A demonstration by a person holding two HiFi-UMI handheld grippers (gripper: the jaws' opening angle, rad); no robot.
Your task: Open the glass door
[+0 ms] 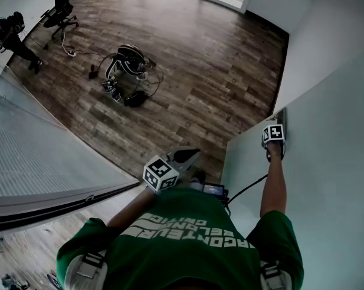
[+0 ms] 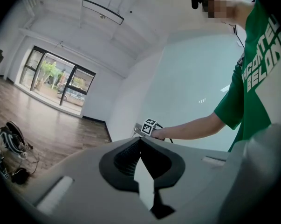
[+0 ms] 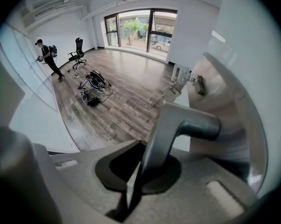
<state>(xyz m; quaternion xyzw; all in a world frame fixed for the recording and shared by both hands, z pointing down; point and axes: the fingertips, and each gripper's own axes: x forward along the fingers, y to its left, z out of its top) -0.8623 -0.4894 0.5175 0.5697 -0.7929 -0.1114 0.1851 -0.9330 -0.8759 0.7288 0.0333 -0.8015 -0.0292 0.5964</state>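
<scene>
Head view: sits above the person (image 1: 188, 240), faces steeply down onto the wood floor (image 1: 188, 53), with the glass door (image 1: 326, 186) at its right edge.
Left gripper view: near level, faces across the room to the windows (image 2: 56, 78).
Right gripper view: very close to the door handle (image 3: 177, 125), tilted down at the floor.
Shared by all three: the heap of gear (image 1: 127, 74) on the floor (windows appear in both gripper views only).

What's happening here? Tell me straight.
A person in a green shirt holds a gripper in each hand. The right gripper is shut on the handle of the glass door, which looks partly open. The left gripper is shut and empty, held out in front of the person and touching nothing.
</scene>
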